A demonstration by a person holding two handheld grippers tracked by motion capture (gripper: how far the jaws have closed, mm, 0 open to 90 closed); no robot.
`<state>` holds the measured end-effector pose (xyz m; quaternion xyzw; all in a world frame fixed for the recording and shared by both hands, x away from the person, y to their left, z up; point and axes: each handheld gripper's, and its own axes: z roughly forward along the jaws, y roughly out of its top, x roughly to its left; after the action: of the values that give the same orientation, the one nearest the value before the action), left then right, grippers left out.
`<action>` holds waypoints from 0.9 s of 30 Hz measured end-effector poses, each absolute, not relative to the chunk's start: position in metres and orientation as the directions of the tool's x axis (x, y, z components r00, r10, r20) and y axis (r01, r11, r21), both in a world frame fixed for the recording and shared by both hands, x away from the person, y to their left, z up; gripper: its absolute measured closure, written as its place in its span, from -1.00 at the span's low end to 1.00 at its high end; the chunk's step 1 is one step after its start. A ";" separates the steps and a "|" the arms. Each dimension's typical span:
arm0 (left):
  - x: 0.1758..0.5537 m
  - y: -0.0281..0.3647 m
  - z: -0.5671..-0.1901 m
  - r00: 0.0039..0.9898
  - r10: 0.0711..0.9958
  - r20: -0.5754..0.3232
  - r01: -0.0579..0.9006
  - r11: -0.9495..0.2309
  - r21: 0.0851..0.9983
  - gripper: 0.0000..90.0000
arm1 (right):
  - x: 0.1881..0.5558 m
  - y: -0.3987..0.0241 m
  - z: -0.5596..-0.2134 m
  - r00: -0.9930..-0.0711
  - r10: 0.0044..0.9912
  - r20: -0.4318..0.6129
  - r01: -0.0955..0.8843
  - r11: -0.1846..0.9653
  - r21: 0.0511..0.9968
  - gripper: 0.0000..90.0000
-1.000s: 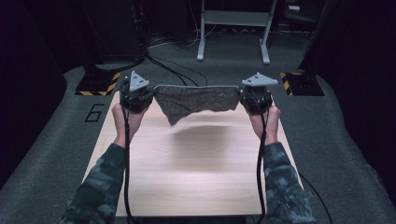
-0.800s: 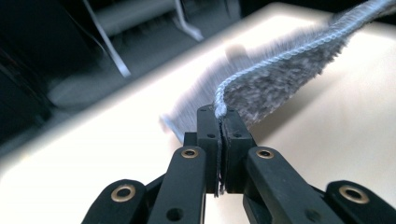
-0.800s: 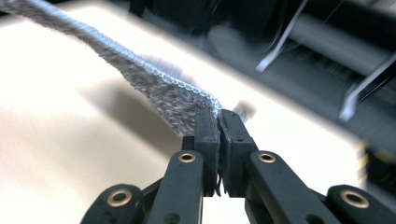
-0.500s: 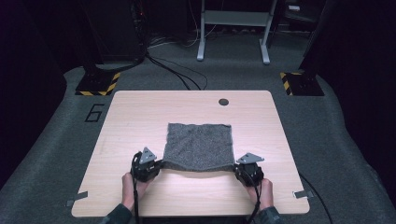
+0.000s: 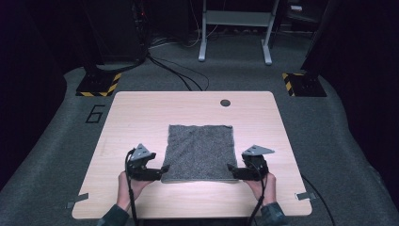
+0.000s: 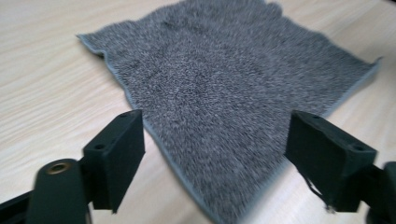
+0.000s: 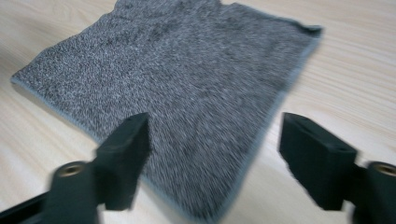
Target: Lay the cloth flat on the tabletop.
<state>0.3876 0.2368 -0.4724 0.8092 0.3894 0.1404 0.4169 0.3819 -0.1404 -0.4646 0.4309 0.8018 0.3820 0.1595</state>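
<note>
A grey speckled towel lies flat on the wooden table, spread as a square. My left gripper sits at the towel's near left corner, my right gripper at its near right corner. Both have just been opening their jaws. In the left gripper view the towel lies on the table between and beyond the parted jaws of the left gripper, with no pad pressing on it. The right gripper view gives the same: the towel rests loose between the wide jaws of the right gripper.
A round dark cable hole sits near the table's far edge. Strips of tape mark the near corners. Beyond the table stand a metal frame's legs and cables on the grey floor.
Both grippers came down from holding the towel stretched in the air, laid it on the table and let go of its near corners. The towel now lies flat.
</note>
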 end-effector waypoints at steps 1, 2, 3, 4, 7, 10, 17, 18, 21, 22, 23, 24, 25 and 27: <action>0.397 0.229 -0.481 0.661 0.744 -0.100 0.529 -0.368 0.765 -0.62 | 0.392 -0.126 -0.475 -0.591 0.805 0.048 0.571 0.376 0.729 -0.68; 0.397 0.229 -0.481 0.661 0.744 -0.100 0.529 -0.368 0.765 -0.64 | 0.392 -0.126 -0.475 -0.591 0.805 0.048 0.571 0.376 0.729 -0.68; 0.402 0.223 -0.489 0.661 0.743 -0.102 0.539 -0.377 0.753 -0.64 | 0.395 -0.120 -0.479 -0.583 0.811 0.047 0.583 0.377 0.719 -0.70; 0.405 0.217 -0.498 0.665 0.740 -0.101 0.550 -0.394 0.737 -0.65 | 0.403 -0.109 -0.492 -0.590 0.807 0.039 0.599 0.405 0.691 -0.78; 0.406 0.213 -0.505 0.668 0.740 -0.083 0.554 -0.421 0.718 -0.66 | 0.408 -0.104 -0.501 -0.585 0.810 0.038 0.615 0.412 0.673 -0.84; 0.406 0.208 -0.513 0.664 0.747 -0.033 0.550 -0.459 0.698 -0.66 | 0.411 -0.099 -0.511 -0.579 0.815 0.039 0.636 0.420 0.647 -0.90; 0.400 0.207 -0.522 0.651 0.759 0.007 0.554 -0.481 0.680 -0.66 | 0.409 -0.098 -0.522 -0.584 0.812 -0.002 0.626 0.451 0.636 -1.00; 0.399 0.206 -0.522 0.648 0.762 0.005 0.554 -0.475 0.684 -0.66 | 0.408 -0.098 -0.522 -0.585 0.811 -0.001 0.626 0.452 0.635 -1.00; 0.395 0.206 -0.523 0.638 0.770 0.012 0.550 -0.467 0.692 -0.66 | 0.407 -0.101 -0.522 -0.592 0.806 -0.003 0.618 0.457 0.640 -1.00; 0.393 0.206 -0.523 0.637 0.771 0.005 0.554 -0.463 0.691 -0.66 | 0.406 -0.101 -0.522 -0.589 0.808 0.006 0.624 0.449 0.639 -1.00; 0.392 0.206 -0.524 0.633 0.774 0.009 0.547 -0.456 0.702 -0.66 | 0.406 -0.102 -0.523 -0.593 0.805 0.001 0.617 0.454 0.642 -1.00; 0.390 0.206 -0.524 0.634 0.773 0.012 0.549 -0.462 0.697 -0.66 | 0.405 -0.103 -0.523 -0.598 0.802 0.000 0.615 0.458 0.642 -1.00; 0.389 0.206 -0.524 0.637 0.771 0.015 0.545 -0.464 0.698 -0.66 | 0.404 -0.104 -0.523 -0.594 0.804 0.002 0.615 0.453 0.645 -1.00; 0.385 0.204 -0.525 0.634 0.773 0.012 0.542 -0.455 0.707 -0.66 | 0.402 -0.105 -0.523 -0.599 0.801 0.002 0.612 0.457 0.646 -1.00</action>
<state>0.3850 0.2043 -0.5251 0.8361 0.3932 0.1686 0.3434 0.4022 -0.1052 -0.5229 0.4207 0.8396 0.3077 0.1532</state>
